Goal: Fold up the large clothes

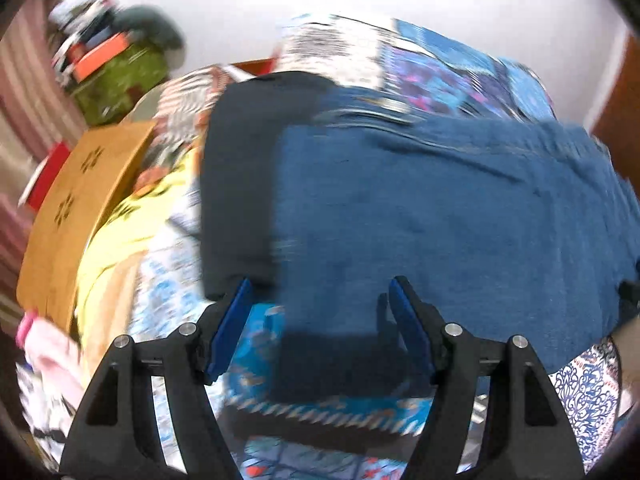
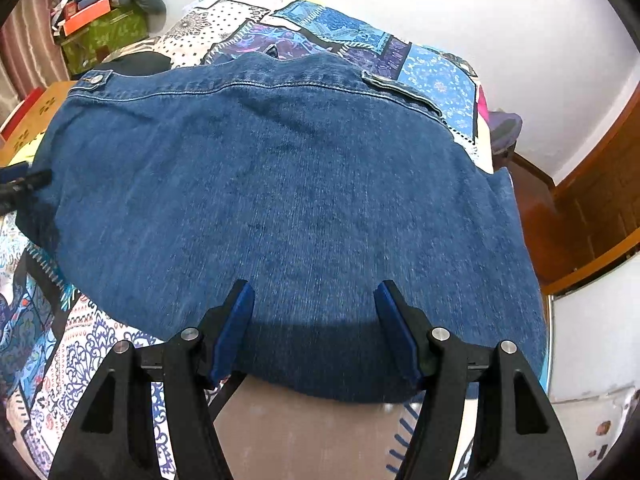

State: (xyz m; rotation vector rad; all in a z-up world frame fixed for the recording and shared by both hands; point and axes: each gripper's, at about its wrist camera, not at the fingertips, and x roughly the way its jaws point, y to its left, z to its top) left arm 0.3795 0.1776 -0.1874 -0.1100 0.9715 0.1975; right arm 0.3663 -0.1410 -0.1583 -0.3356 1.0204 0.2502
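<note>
1. The left claw [image 1: 320, 292] is hanging wide apart, with nothing between its blue pads [image 1: 230, 326], just above the near edge of the blue denim garment [image 1: 440, 220].
2. The right claw [image 2: 316, 296] is also hanging wide apart and is holding nothing. It is hovering over the near edge of the denim garment [image 2: 280, 200].
3. The denim garment is lying spread out flat on the bed, on top of the patchwork bedspread [image 2: 432, 76]. This is a big piece of clothing and it is covering most of the bed.
4. A metal button [image 2: 95, 78] is sitting at the far left corner of the garment, and a pocket flap [image 2: 400, 88] is showing near its far right edge.
5. In the left view, a darker piece of cloth [image 1: 240, 184] is lying along the left side of the denim garment. That view is blurry, so I cannot tell if it is part of the same garment.
6. Left of the garment, a flat tan board [image 1: 80, 208] is resting by the bed.
7. Past the far left corner of the garment, a green box [image 2: 104, 36] is sitting with an orange box [image 2: 86, 16] on top.
8. To the right of the garment, a brown wooden door [image 2: 596, 208] is standing by the white wall [image 2: 480, 8].
</note>
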